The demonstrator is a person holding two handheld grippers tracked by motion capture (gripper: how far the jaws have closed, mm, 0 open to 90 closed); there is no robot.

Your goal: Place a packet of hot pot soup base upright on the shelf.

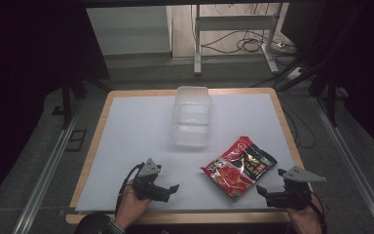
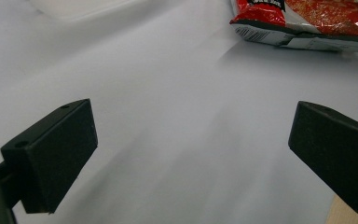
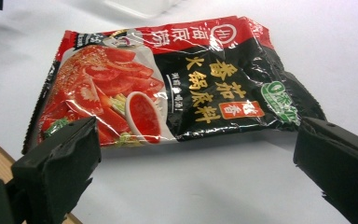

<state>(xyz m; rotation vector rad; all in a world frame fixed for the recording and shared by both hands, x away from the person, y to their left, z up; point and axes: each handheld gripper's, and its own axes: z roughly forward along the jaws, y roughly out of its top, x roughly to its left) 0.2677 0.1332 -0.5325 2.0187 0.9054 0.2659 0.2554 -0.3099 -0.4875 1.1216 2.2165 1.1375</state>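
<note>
Both the left gripper [image 1: 174,189] and right gripper [image 1: 262,191] rest with jaws spread and empty. A red hotpot soup-base packet [image 1: 238,166] lies flat between them, near a clear plastic container [image 1: 191,117]. Being flat and glossy, the packet may slide or slip free of any edge pinch.

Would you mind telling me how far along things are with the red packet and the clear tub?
Nothing looks done yet: the red and black foil sauce packet lies flat on the white table mat, apart from the clear plastic tub. Nothing is in hand; the left tongs and right tongs are open. Any grasping or placing remains.
</note>
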